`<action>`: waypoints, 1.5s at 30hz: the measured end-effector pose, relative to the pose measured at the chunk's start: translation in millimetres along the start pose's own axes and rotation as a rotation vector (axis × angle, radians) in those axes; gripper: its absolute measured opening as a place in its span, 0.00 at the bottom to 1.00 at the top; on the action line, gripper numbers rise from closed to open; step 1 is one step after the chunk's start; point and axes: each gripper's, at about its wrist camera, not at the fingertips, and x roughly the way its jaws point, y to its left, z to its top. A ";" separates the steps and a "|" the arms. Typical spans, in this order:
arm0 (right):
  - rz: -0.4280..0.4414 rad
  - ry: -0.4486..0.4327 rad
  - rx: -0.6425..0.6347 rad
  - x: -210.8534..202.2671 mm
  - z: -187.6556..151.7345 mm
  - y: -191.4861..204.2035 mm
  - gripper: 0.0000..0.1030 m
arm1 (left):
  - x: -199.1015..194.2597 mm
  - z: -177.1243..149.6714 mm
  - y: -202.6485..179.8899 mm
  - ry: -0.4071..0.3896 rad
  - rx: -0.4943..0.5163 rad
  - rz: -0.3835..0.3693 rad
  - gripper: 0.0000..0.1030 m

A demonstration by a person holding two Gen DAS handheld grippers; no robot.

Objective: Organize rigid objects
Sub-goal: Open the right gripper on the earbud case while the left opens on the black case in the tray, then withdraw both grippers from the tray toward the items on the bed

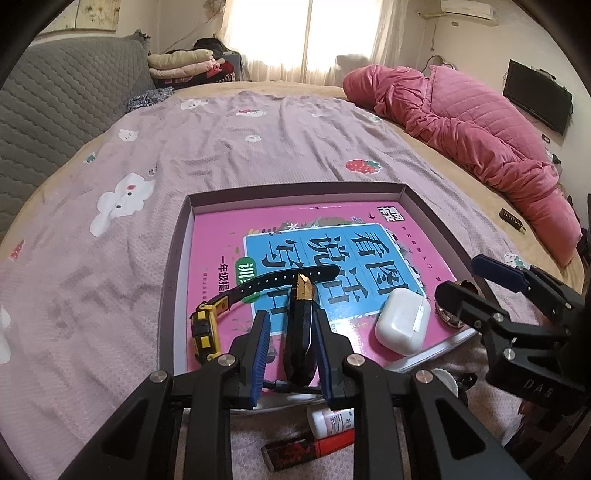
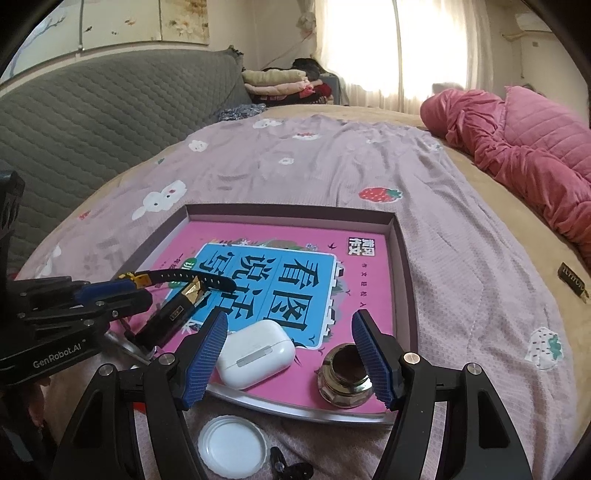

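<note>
Pink quilt (image 1: 476, 129) heaped far right on bed (image 1: 221, 155); folded clothes (image 1: 184, 64) stacked far left; wall television (image 1: 537, 96) right.

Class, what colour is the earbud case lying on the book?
White earbud case; right wrist view shows it best.

Setting: a home bedroom. A bed (image 1: 258, 147) fills most of both views, covered by a mauve sheet (image 2: 332, 166) printed with rabbits and strawberries over a tan underlay. A pink quilted duvet (image 1: 461, 122) lies bunched along the bed's far right edge. A grey quilted headboard cover (image 1: 66, 103) runs along the left edge. Folded clothes (image 1: 184, 62) are stacked past the far left corner. A sheer-curtained window (image 1: 306, 33) glows behind the far edge. A flat television (image 1: 535, 96) hangs on the right wall, with an air conditioner (image 1: 469, 7) mounted high above it.
</note>
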 end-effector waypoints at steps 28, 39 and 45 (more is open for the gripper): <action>-0.016 -0.057 0.056 -47.9 -9.2 -12.2 0.70 | -55.3 -24.3 33.4 -0.107 -0.094 0.063 0.45; -0.014 -0.064 0.037 -68.3 -20.2 -9.6 0.70 | -66.7 -41.0 17.1 -0.095 -0.047 0.055 0.45; -0.015 -0.059 0.018 -75.8 -27.6 -5.6 0.70 | -68.3 -46.5 10.8 -0.076 -0.023 0.042 0.45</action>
